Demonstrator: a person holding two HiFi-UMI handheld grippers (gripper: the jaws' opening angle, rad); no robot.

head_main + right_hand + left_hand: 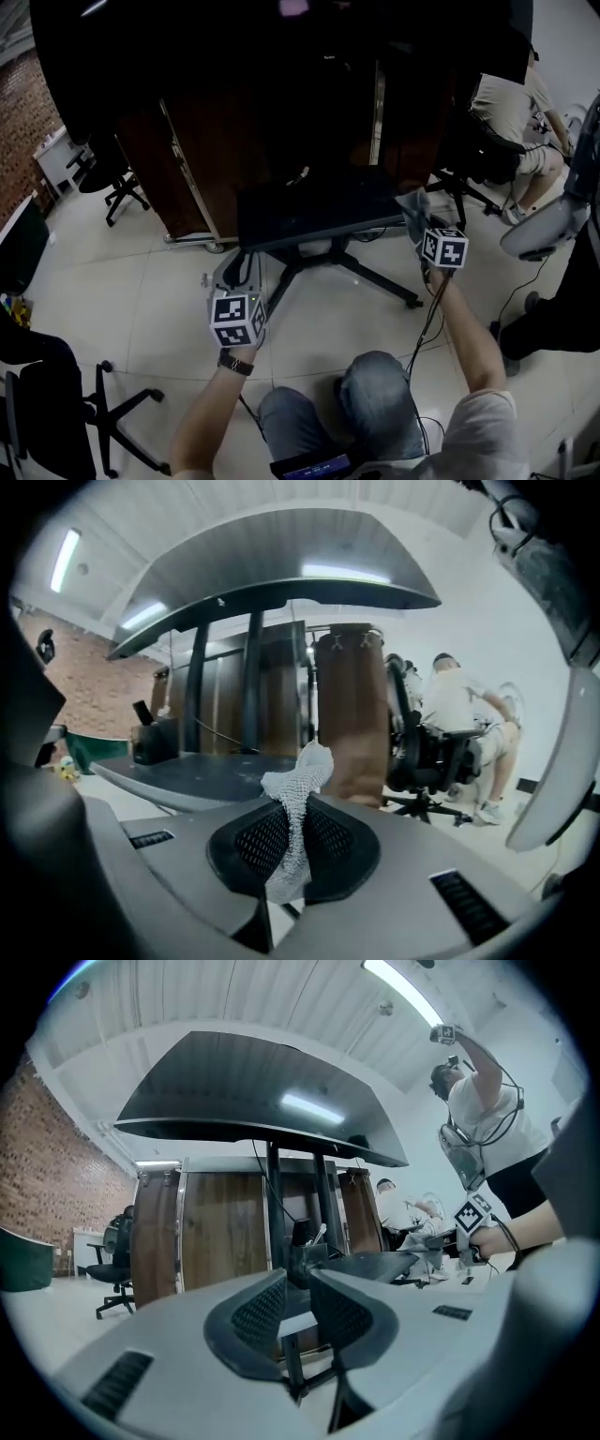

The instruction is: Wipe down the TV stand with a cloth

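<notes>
The TV stand has a dark shelf (309, 211) on black floor legs, with the big dark TV screen (262, 1091) above it. In the left gripper view the shelf (375, 1265) lies ahead and to the right. In the right gripper view the shelf (187, 775) reaches in from the left. My right gripper (419, 227) is at the shelf's right end, shut on a pale mesh cloth (295, 789) that sticks up between the jaws. My left gripper (239, 277) hovers low in front of the stand's left side. Its jaws (296, 1314) stand a little apart with nothing between them.
A wooden cabinet (187, 169) stands behind the stand. Office chairs stand at far left (117, 183) and near left (56, 403). A person sits on a chair (511, 112) at the right rear. A small black box (155, 738) rests on the shelf. Cables trail on the tiled floor.
</notes>
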